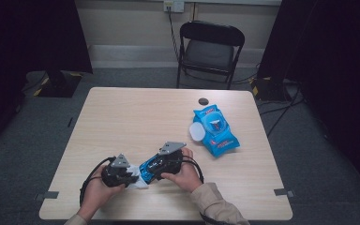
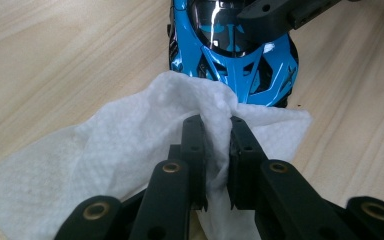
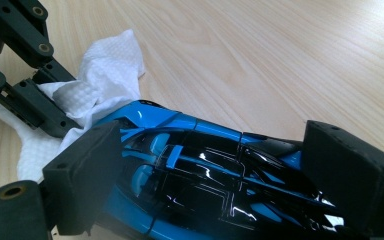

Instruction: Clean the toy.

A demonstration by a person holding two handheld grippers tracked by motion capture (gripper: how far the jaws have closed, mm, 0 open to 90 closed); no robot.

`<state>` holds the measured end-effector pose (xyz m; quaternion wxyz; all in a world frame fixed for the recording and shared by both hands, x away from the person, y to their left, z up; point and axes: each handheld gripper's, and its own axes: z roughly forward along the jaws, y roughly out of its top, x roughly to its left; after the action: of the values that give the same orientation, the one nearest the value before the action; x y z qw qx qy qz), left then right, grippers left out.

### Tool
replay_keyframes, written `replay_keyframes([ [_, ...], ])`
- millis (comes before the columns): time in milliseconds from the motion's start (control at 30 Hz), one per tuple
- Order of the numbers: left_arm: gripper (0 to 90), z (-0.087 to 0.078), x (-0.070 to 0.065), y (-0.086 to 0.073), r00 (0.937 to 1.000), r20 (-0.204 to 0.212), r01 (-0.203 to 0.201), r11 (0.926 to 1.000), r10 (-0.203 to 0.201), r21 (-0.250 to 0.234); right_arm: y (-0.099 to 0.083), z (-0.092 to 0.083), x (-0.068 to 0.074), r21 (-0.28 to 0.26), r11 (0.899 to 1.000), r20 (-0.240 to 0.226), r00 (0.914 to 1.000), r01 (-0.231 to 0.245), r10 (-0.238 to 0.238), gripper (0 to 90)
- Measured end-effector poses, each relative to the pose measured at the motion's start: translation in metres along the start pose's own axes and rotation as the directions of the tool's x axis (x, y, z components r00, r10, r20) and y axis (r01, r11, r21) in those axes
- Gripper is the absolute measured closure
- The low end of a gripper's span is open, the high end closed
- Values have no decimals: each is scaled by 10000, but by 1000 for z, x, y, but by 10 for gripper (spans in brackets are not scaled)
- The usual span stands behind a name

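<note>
Glossy blue-and-black toy car (image 3: 205,175), white wipe (image 2: 110,150)

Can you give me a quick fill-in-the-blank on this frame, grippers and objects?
1. The left gripper is shut on a white ____.
2. The right gripper clamps a toy car coloured black and ____.
3. On the table, the blue wipes pack has its white lid flipped ____.
4. Behind the table stands a black folding ____.

Missing words: wipe; blue; open; chair
</note>
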<state>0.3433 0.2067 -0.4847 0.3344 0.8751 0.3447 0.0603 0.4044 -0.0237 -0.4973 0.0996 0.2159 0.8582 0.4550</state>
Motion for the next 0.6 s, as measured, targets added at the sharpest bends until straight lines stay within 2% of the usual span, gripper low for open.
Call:
replay_keyframes([
  [67, 812, 0, -1, -1, 9996, 248, 158, 9999, -159, 30, 0, 0, 0, -25, 10000, 6, 10000, -4, 4, 96],
  [133, 811, 0, -4, -1, 9996, 247, 96, 9999, -98, 63, 0, 0, 0, -15, 10000, 1, 10000, 5, -5, 96],
  [167, 810, 0, -8, 0, 10000, 37, -79, 9998, 79, 179, 0, 0, 0, -17, 10000, 5, 10000, -3, 3, 96],
  [333, 814, 0, -13, 0, 9995, 329, -34, 9997, 26, 252, -1, 0, 0, -69, 10000, 20, 10000, 1, -1, 97],
  [433, 816, 3, -22, 2, 9985, 448, -337, 9988, 322, 342, -1, 0, 0, -105, 9999, 27, 10000, -6, 6, 97],
  [600, 818, 8, -31, 6, 9971, 566, -534, 9982, 517, 285, -1, 0, 1, -93, 10000, 24, 10000, 4, -4, 97],
])
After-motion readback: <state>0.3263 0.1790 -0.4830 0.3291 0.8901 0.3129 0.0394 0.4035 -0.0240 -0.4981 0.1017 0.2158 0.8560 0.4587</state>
